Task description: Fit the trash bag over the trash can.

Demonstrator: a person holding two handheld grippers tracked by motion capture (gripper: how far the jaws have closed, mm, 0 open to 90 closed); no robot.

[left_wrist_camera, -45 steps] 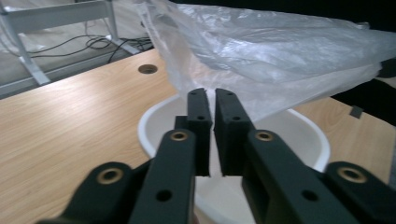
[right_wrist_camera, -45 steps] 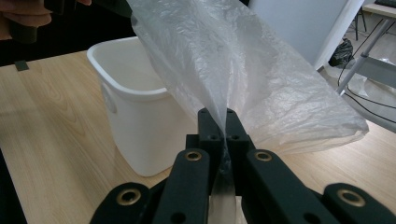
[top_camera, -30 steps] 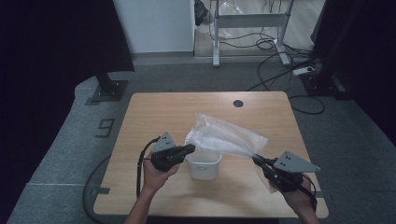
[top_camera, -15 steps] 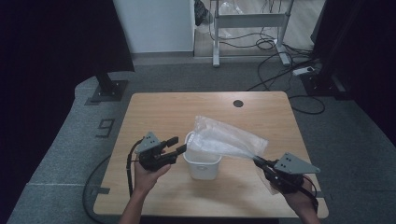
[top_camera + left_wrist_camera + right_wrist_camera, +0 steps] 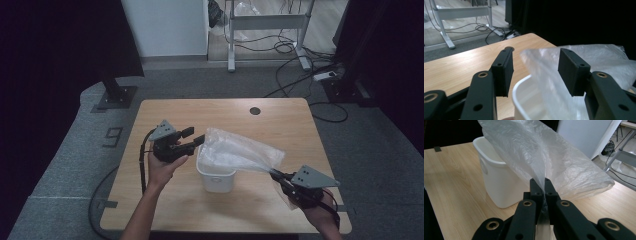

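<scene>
A small white plastic bin (image 5: 217,175) stands upright near the middle of the wooden table (image 5: 165,112). A clear plastic bag (image 5: 240,152) drapes over the bin's top and stretches to the right. My right gripper (image 5: 275,174) is shut on the bag's drawn-out end; the film (image 5: 541,157) rises from between its jaws toward the bin (image 5: 496,185). My left gripper (image 5: 194,137) stands open at the bin's left rim. In the left gripper view its jaws are spread, with the bag's edge (image 5: 541,67) and the bin's rim (image 5: 520,86) between and beyond them, nothing pinched.
A round cable hole (image 5: 255,110) sits near the table's far edge. Cables (image 5: 300,55) and a metal frame (image 5: 265,22) lie on the floor beyond. A black stand base (image 5: 116,96) is off the table's far left corner. Bare tabletop lies left of and behind the bin.
My left gripper drew back from the bag's left end, opened, and has come in to the bin's left rim. The right gripper kept its hold and barely moved.
</scene>
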